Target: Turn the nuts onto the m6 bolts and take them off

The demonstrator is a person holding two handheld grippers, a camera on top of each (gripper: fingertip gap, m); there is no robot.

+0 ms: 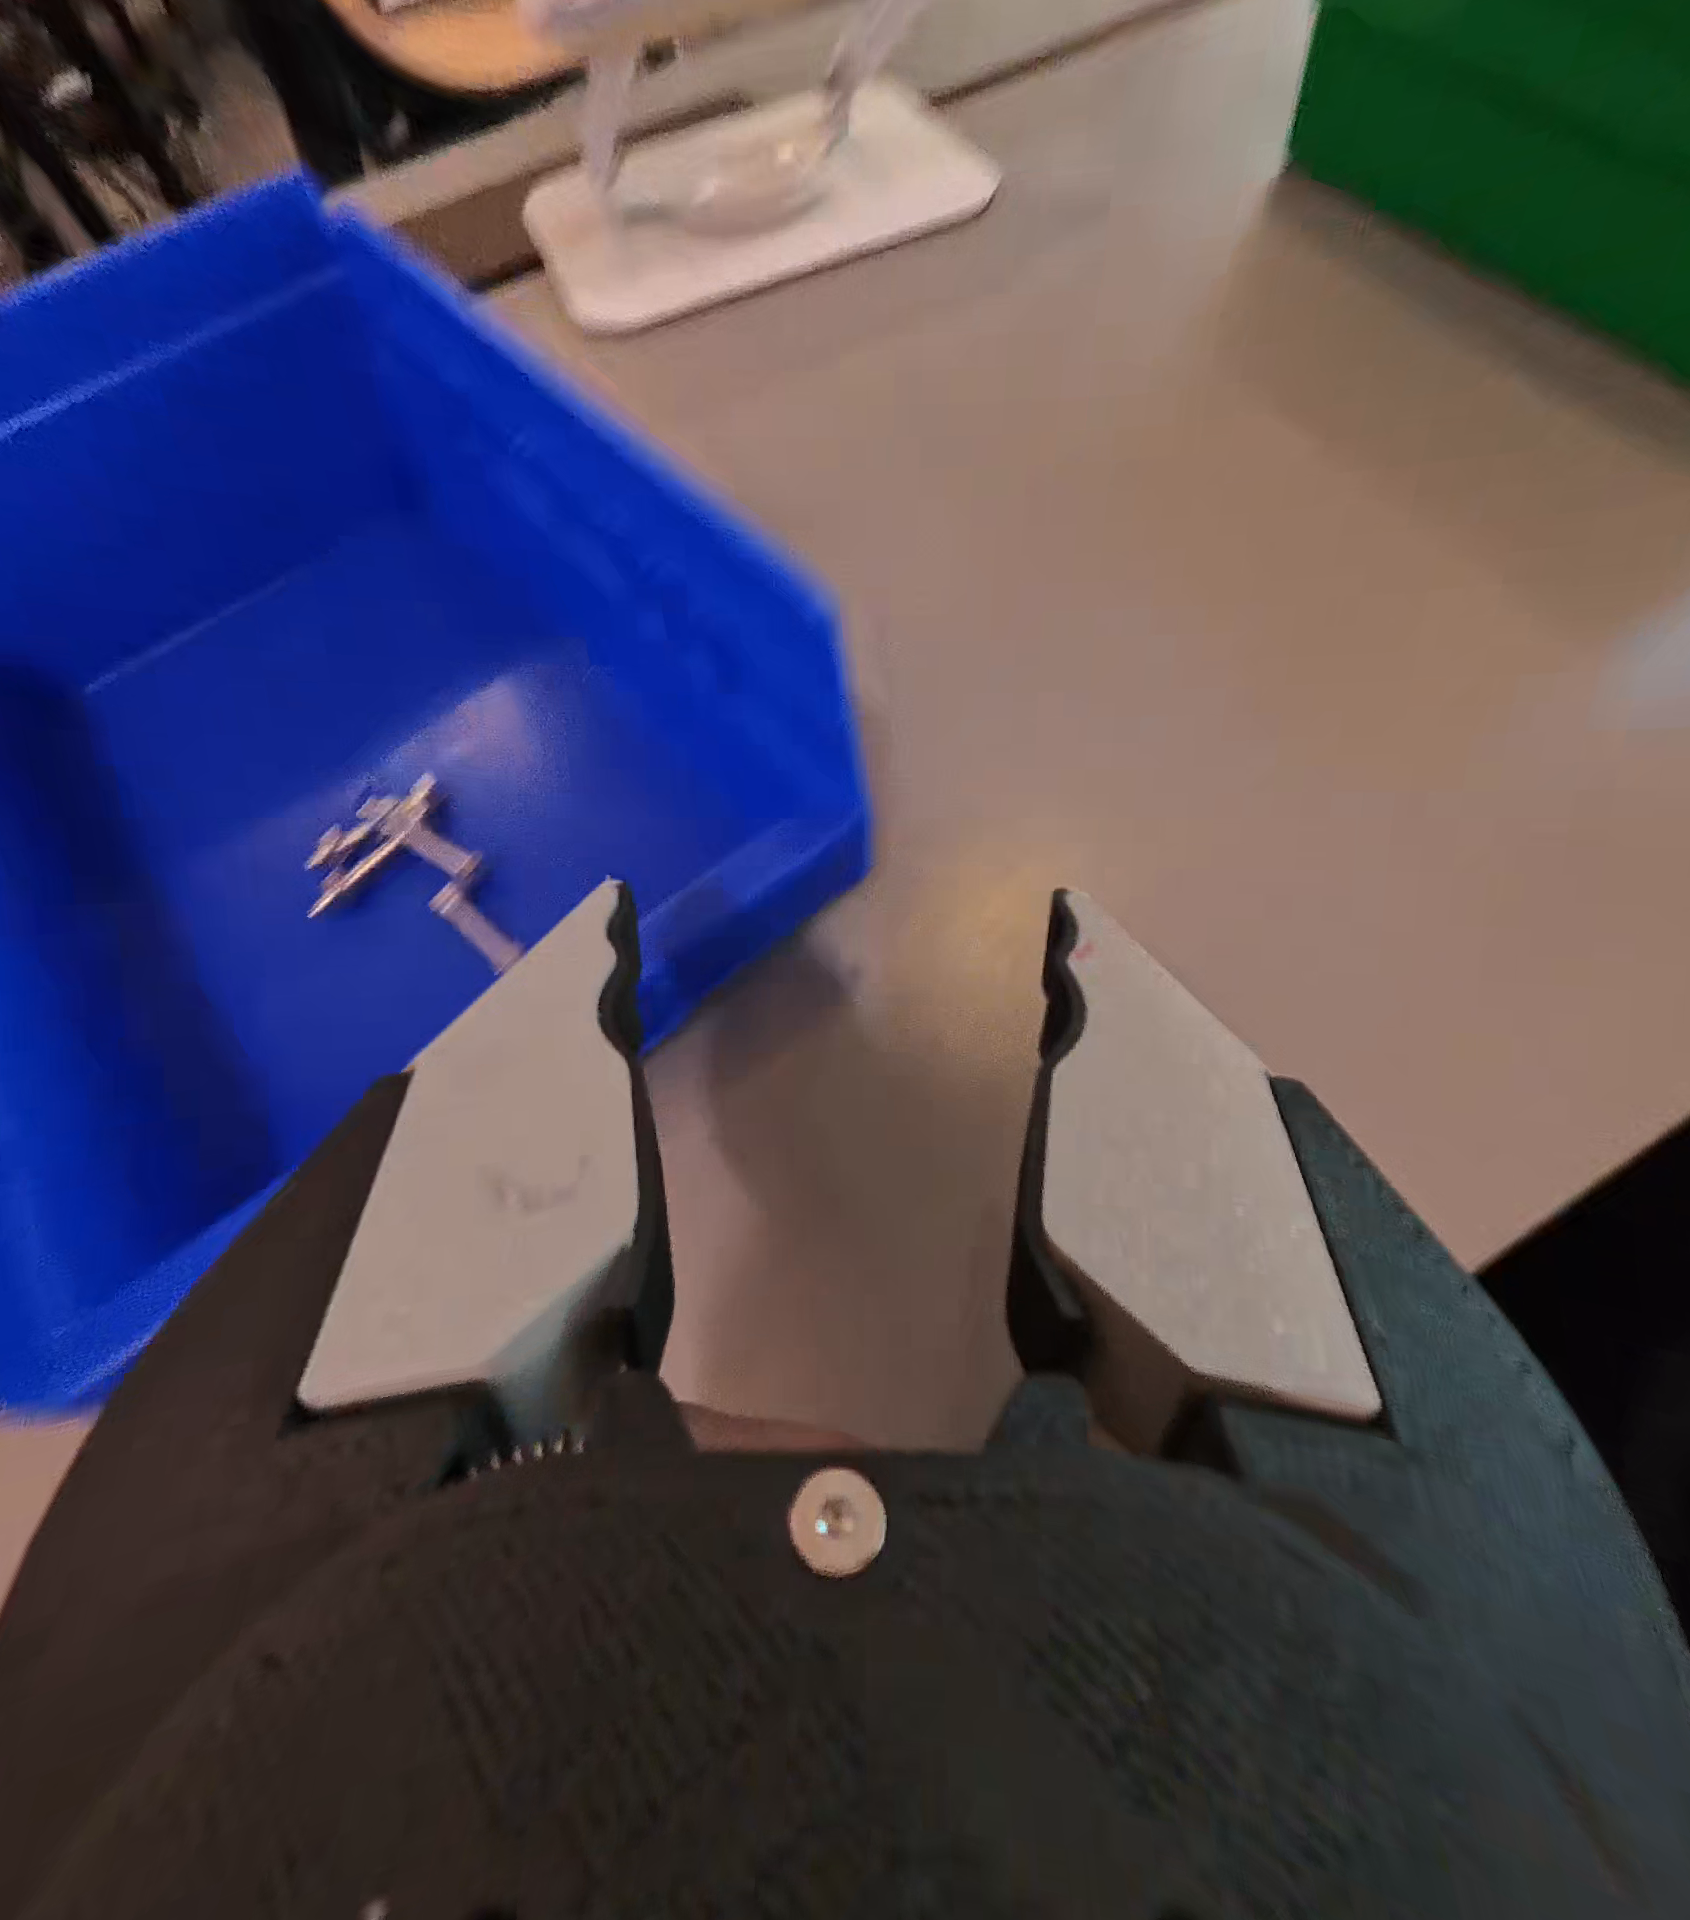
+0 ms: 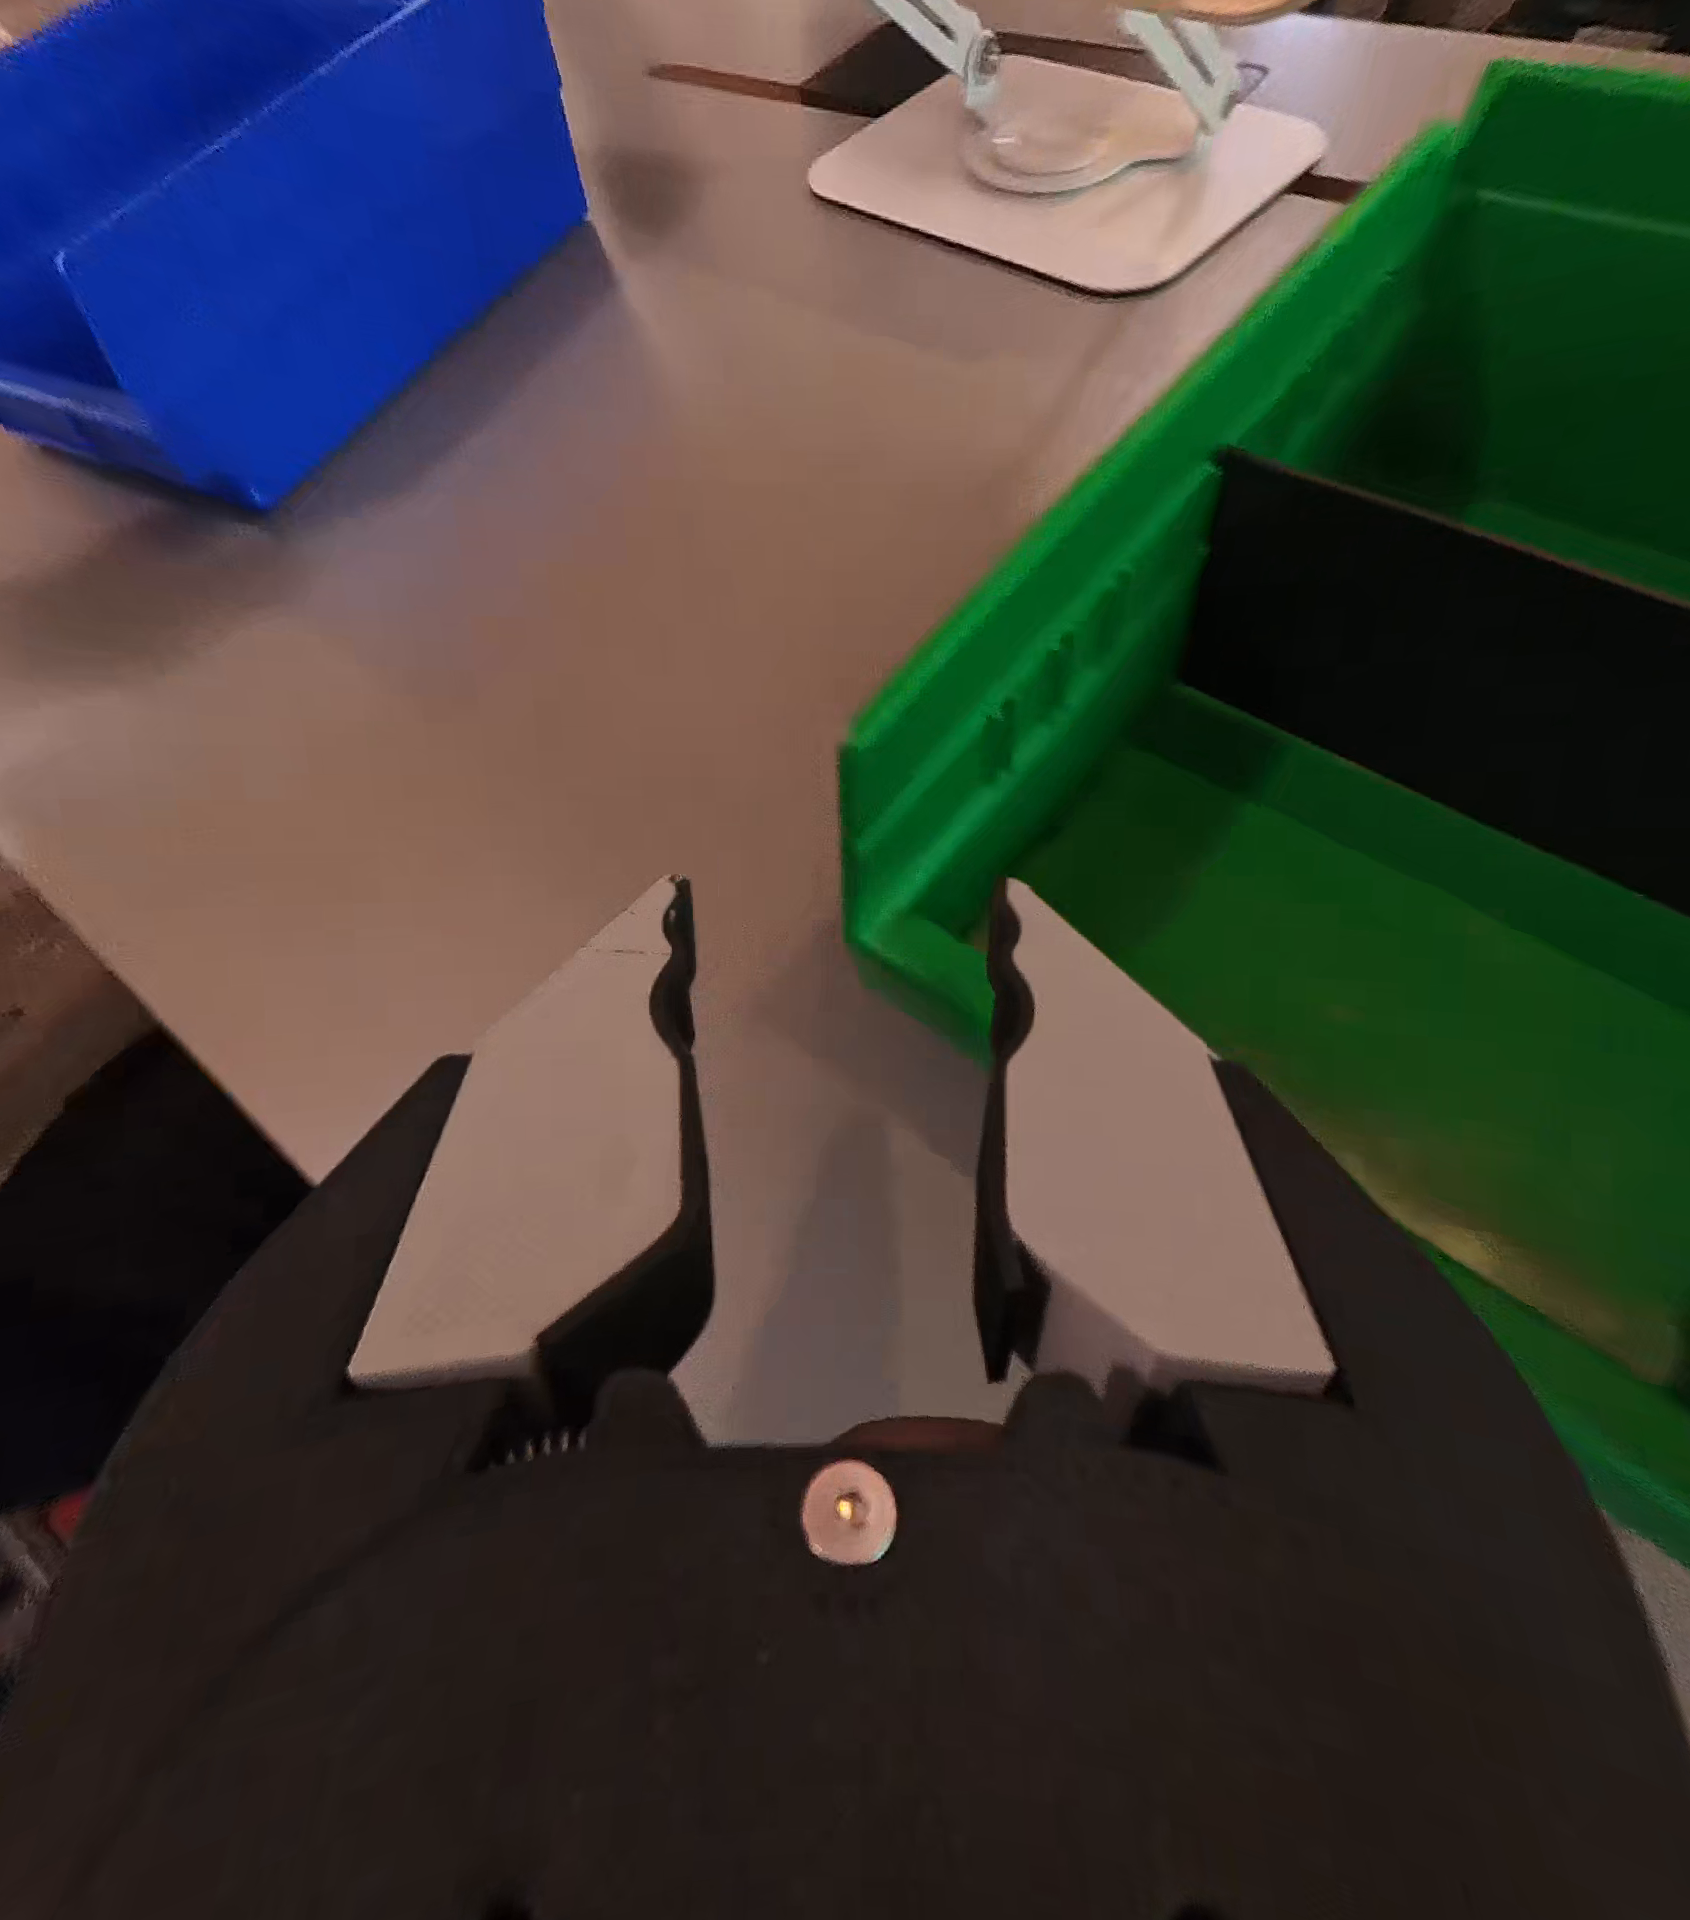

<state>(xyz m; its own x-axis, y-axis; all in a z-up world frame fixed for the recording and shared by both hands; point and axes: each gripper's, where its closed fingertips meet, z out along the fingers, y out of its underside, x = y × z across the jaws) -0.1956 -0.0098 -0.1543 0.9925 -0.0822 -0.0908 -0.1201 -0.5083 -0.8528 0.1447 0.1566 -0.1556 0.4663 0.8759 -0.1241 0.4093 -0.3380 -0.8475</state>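
A few silver bolts with nuts on them (image 1: 399,862) lie in a heap on the floor of a blue bin (image 1: 197,499) at the left of the left wrist view. My left gripper (image 1: 836,935) is open and empty, above the table just right of the bin's front corner. My right gripper (image 2: 841,925) is open and empty, at the near left corner of a green bin (image 2: 1080,665). The green bin has a black divider (image 2: 1506,665); the compartments I can see hold nothing. The blue bin (image 2: 301,312) also shows far left in the right wrist view.
A grey table (image 1: 1184,623) bears both bins. A white stand base with a clear part (image 2: 1069,166) sits at the back, also in the left wrist view (image 1: 768,208). The green bin (image 1: 1568,187) is back right there. The table's front edge is close. Spacing between my two grippers at the tips: around 40 centimeters.
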